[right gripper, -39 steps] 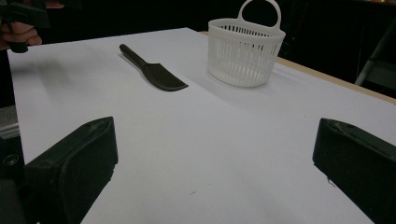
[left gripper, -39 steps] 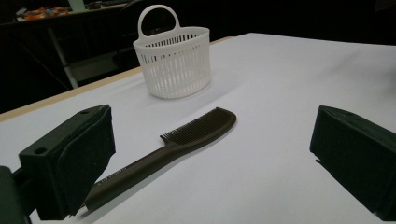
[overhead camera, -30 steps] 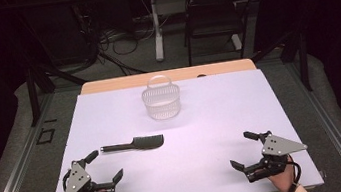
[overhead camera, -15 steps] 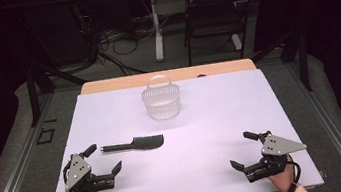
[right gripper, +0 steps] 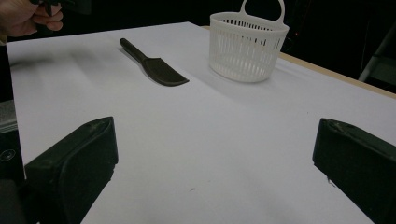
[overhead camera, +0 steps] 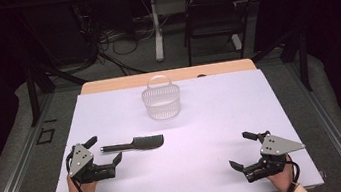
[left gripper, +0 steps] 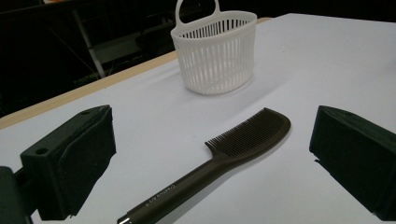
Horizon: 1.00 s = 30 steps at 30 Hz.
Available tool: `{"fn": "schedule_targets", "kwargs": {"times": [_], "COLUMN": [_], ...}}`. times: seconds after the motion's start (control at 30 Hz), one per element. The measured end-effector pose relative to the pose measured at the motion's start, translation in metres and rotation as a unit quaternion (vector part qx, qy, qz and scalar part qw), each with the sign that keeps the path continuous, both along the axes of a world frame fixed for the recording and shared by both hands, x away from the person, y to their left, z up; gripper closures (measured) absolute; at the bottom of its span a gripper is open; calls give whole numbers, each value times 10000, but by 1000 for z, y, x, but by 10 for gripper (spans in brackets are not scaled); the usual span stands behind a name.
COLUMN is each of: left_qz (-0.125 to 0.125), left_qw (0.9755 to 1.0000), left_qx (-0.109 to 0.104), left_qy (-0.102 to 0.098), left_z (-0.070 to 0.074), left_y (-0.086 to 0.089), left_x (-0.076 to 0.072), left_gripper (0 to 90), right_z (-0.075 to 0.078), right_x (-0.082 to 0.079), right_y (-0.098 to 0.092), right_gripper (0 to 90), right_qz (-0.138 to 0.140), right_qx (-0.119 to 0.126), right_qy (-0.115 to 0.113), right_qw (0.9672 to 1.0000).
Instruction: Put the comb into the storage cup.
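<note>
A dark comb (overhead camera: 135, 144) lies flat on the white tabletop (overhead camera: 211, 115), its handle pointing left. My left gripper (overhead camera: 105, 148) is open, and its jaws stand on either side of the handle's end. From the left gripper view, the comb (left gripper: 233, 149) runs up between those wide-apart jaws without touching them, teeth facing left. A white slatted basket (overhead camera: 162, 102) with a loop handle stands upright farther back, also seen as the basket (left gripper: 217, 51). At the front right, my right gripper (overhead camera: 239, 150) is open and holds nothing; the comb (right gripper: 156, 65) and basket (right gripper: 247, 44) lie far ahead of it.
A wooden strip (overhead camera: 166, 76) borders the table's far edge. Beyond it stand a dark chair (overhead camera: 212, 14) and floor cables (overhead camera: 110, 39). The hand holding the left gripper (right gripper: 28, 16) appears at the top left of the right gripper view.
My left gripper has moved forward, away from the person, until its jaws flank the comb's handle end. The right gripper, comb and basket have stayed put.
</note>
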<state>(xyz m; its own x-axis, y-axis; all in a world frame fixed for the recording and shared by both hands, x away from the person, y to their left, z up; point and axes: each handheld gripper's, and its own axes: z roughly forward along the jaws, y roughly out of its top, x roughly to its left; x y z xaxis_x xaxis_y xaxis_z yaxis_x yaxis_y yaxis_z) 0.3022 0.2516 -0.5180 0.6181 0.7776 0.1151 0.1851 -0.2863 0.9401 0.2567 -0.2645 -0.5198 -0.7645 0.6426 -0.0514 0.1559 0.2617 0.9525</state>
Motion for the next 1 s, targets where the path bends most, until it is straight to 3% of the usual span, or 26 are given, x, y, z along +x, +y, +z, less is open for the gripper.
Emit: {"fn": "schedule_targets", "kwargs": {"times": [1.0], "left_qz": [395], "left_qw": [9986], "left_qx": [158], "left_qy": [311], "left_z": [3], "left_y": [4], "left_x": [44], "left_gripper": [0], "right_z": [0], "right_x": [0], "right_y": [2], "right_gripper": [0], "right_qz": [1], "right_qx": [-68], "right_qy": [7], "right_qw": [10000]}}
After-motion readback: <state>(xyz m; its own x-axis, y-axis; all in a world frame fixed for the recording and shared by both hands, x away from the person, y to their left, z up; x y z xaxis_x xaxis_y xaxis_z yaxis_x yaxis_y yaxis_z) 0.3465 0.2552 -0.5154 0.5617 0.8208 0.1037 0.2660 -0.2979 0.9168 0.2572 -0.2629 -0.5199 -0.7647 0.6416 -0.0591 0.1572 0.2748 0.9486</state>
